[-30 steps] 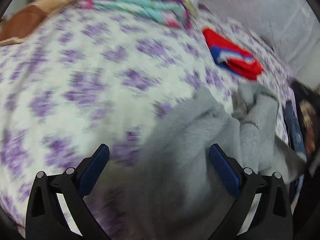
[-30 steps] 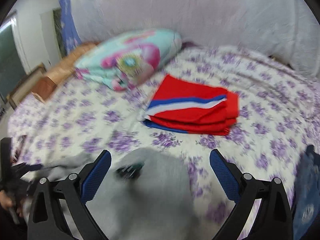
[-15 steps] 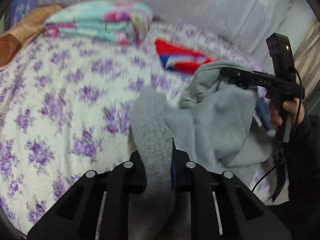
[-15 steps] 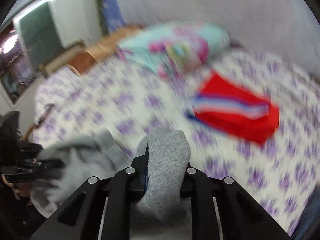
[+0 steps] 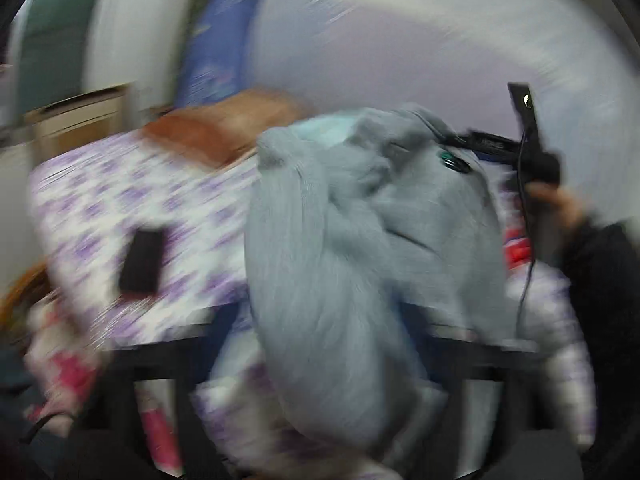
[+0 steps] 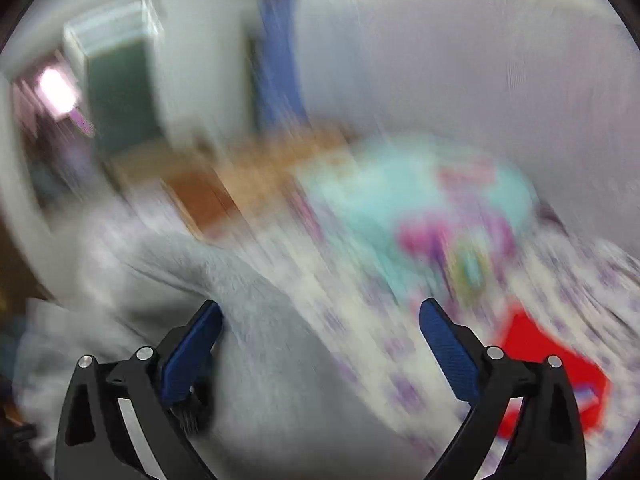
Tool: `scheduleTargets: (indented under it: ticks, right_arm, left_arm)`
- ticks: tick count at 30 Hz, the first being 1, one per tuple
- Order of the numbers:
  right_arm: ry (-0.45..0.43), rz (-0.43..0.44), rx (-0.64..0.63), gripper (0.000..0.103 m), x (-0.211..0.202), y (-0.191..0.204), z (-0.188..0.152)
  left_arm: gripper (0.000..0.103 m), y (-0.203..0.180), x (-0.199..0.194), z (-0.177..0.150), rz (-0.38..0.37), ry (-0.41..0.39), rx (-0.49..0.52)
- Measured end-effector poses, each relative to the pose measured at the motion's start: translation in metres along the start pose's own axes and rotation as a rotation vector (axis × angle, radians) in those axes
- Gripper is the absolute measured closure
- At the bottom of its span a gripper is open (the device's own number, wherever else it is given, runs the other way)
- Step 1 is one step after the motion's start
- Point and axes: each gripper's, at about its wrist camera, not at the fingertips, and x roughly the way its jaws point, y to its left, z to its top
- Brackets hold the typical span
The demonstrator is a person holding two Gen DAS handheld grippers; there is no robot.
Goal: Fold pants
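Since half a second ago the right gripper (image 6: 320,356) has parted its jaws and let go of the pants (image 5: 360,264), which now hang bunched above the bed (image 5: 120,200). The left gripper is blurred beneath the cloth; whether it clamps the pants cannot be told. In the right wrist view, grey cloth lies beside the left finger (touching or not is unclear). Beyond lie a red garment (image 6: 560,368), then a teal pillow (image 6: 420,196).
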Motion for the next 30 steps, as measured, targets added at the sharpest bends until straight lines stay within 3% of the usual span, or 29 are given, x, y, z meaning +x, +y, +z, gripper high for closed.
scheduleTargets:
  ticks: [1, 3, 5, 6, 7, 9, 11, 15, 17, 20, 23, 25, 26, 27, 28, 30]
  right_arm:
    - [0.066, -0.097, -0.021, 0.034, 0.022, 0.0, -0.017]
    - [0.073, -0.104, -0.013, 0.038, 0.02, -0.008, -0.039]
    - [0.022, -0.126, 0.014, 0.03, -0.012, -0.03, -0.064]
    - [0.0, -0.135, 0.033, 0.019, -0.034, -0.043, -0.078]
    - [-0.029, -0.166, 0.056, 0.011, -0.065, -0.064, -0.097]
    - [-0.069, -0.247, 0.083, 0.005, -0.111, -0.088, -0.135]
    - [-0.074, -0.379, 0.13, 0.004, -0.163, -0.122, -0.183]
    - [0.01, -0.534, 0.278, 0.004, -0.209, -0.182, -0.278]
    - [0.051, -0.543, 0.356, 0.004, -0.214, -0.203, -0.311]
    - [0.029, -0.453, 0.466, 0.004, -0.212, -0.22, -0.341]
    - [0.016, -0.372, 0.521, 0.004, -0.192, -0.226, -0.35]
    - [0.035, -0.297, 0.591, 0.004, -0.167, -0.235, -0.354]
    - [0.046, -0.262, 0.626, 0.008, -0.161, -0.238, -0.358]
    - [0.048, -0.181, 0.668, 0.055, -0.15, -0.242, -0.36]
    - [0.075, -0.101, 0.703, 0.093, -0.137, -0.244, -0.359]
    - [0.069, -0.109, 0.686, 0.094, -0.132, -0.24, -0.355]
  left_arm:
    - [0.012, 0.008, 0.012, -0.011, 0.054, 0.045, -0.009]
    - [0.017, 0.023, 0.033, -0.025, 0.059, 0.142, -0.057]
    - [0.017, 0.027, 0.034, -0.02, 0.023, 0.138, -0.094]
    - [0.016, 0.024, 0.033, -0.014, 0.019, 0.116, -0.083]
    - [0.016, 0.014, 0.028, -0.005, 0.009, 0.078, -0.054]
    - [0.012, -0.008, 0.023, 0.009, -0.016, 0.003, 0.013]
    - [0.009, -0.039, 0.025, 0.023, -0.061, -0.034, 0.097]
    - [0.009, -0.096, 0.053, 0.051, -0.141, -0.007, 0.224]
    - [0.009, -0.111, 0.077, 0.064, -0.127, 0.012, 0.254]
    - [0.007, -0.116, 0.122, 0.086, -0.079, 0.069, 0.25]
    - [0.007, -0.107, 0.184, 0.092, -0.026, 0.209, 0.238]
    - [0.007, -0.095, 0.227, 0.088, 0.049, 0.304, 0.226]
    - [0.007, -0.09, 0.237, 0.085, 0.07, 0.331, 0.213]
    - [0.007, -0.086, 0.256, 0.08, 0.063, 0.389, 0.197]
    - [0.007, -0.083, 0.267, 0.076, 0.059, 0.421, 0.186]
    - [0.007, -0.086, 0.285, 0.071, 0.071, 0.437, 0.2]
